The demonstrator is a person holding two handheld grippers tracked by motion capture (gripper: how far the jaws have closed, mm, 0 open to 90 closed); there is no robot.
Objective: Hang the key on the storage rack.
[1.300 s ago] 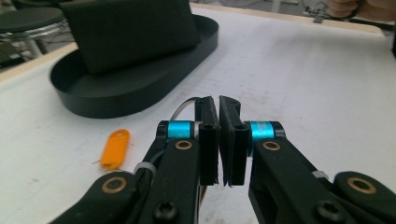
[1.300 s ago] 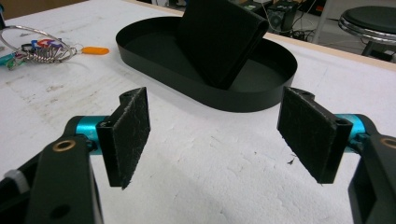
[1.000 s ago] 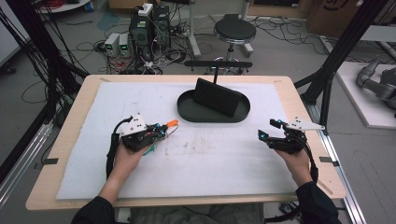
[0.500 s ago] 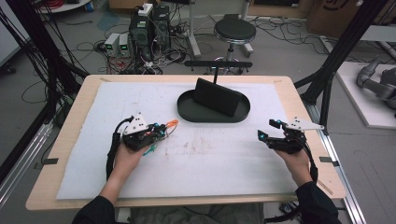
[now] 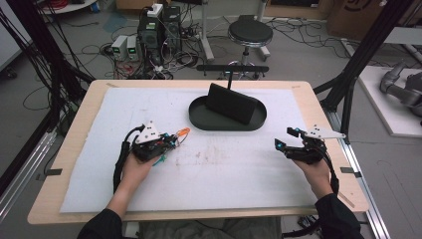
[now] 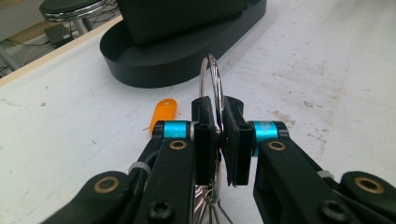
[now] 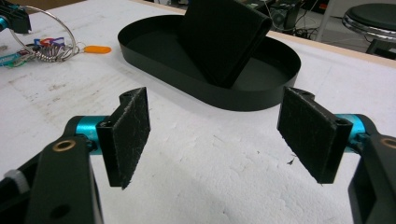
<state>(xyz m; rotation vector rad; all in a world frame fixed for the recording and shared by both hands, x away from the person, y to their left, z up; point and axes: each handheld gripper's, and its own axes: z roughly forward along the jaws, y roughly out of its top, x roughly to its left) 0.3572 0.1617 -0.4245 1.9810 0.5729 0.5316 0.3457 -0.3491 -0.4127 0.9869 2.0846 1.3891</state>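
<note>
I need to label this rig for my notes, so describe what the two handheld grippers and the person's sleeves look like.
Both the left gripper and the right gripper are black, with bright blue collars, brass-coloured pivot pins and flat black pads. Each carries a grey three-cornered plate with dark dots on top and trails a black cable. The person's sleeves are dark.

— What's in the left gripper (image 6: 217, 140)?
— A wire ring (image 6: 211, 88), pinched upright between its pads.
— And beyond?
— An orange tag (image 6: 163, 112) on the table (image 6: 327, 70), then a black tray (image 6: 187, 49).
</note>
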